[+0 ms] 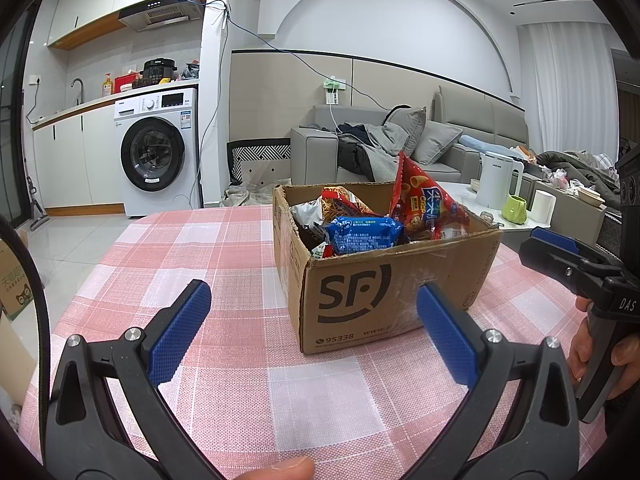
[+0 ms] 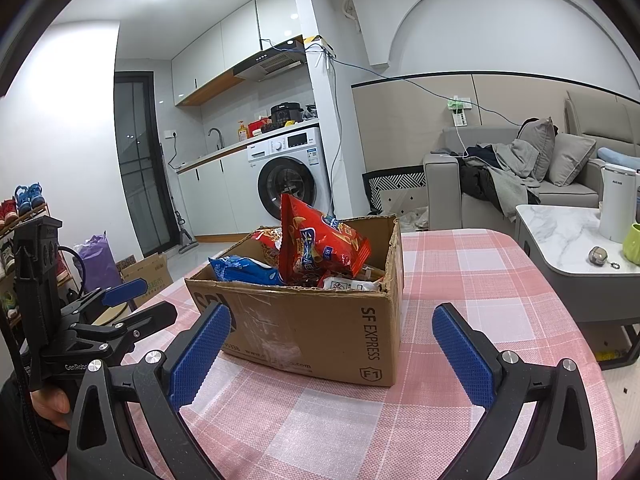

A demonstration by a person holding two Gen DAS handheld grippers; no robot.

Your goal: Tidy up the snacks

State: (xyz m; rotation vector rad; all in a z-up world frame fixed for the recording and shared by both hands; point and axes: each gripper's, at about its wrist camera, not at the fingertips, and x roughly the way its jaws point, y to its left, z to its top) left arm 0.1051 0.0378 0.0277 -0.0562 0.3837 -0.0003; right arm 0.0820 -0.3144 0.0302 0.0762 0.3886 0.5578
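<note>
Left gripper (image 1: pixel 312 332) and right gripper (image 2: pixel 330 356) are held level, jaws spread wide, aimed at the snack-filled cardboard box (image 1: pixel 384 280).

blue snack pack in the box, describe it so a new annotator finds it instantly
On the pink checked tablecloth stands an open SF cardboard box full of snack bags. The blue snack pack lies flat near the printed front wall, beside the tall red bag. It is the only blue wrapper there.

One cardboard box (image 1: pixel 384 280), one red snack bag (image 1: pixel 424 204), one blue packet (image 1: pixel 364 234), one white kettle (image 1: pixel 498 180), one green cup (image 1: pixel 516 210)
</note>
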